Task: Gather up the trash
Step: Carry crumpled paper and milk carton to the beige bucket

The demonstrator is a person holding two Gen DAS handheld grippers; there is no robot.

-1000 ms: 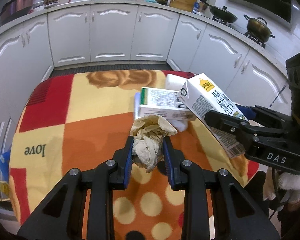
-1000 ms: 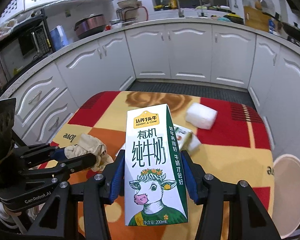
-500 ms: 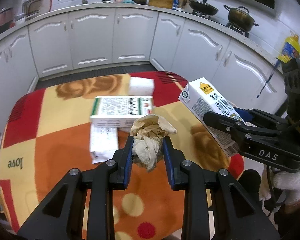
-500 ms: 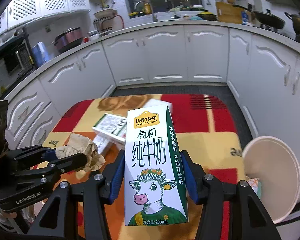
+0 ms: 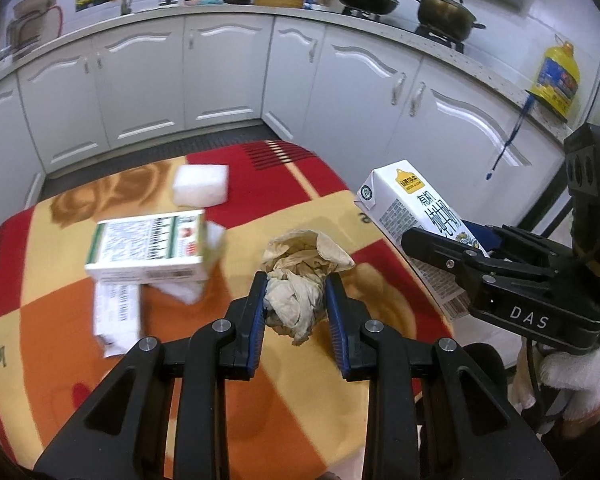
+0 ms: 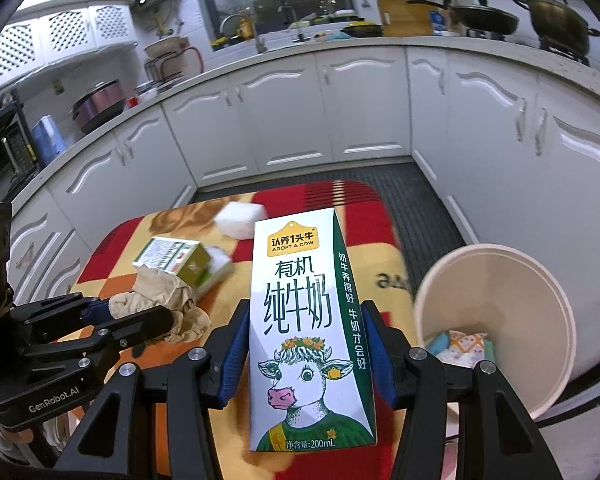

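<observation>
The left hand-held gripper (image 5: 296, 300) is clamped narrow on a crumpled wad of brown paper (image 5: 300, 276), its blue pads pressing both sides of the wad, which is held above the surface (image 5: 60, 288). The right hand-held gripper (image 6: 304, 344) grips a milk carton (image 6: 308, 320) upright between its blue pads, cow picture facing the camera. In the left wrist view that carton (image 5: 416, 216) sits at 3 o'clock from the paper wad, tilted, with a gloved hand (image 5: 572, 376) below the gripper body. At 9 o'clock from the wad a green-and-white box (image 5: 148, 246) lies on the checked cloth, a flat white packet (image 5: 116, 320) just beside it. A white foam block (image 5: 200, 185) lies at 11 o'clock. In the right wrist view a white bin (image 6: 500, 280) stands at 3 o'clock from the carton, beside the surface, some scraps at its bottom.
</observation>
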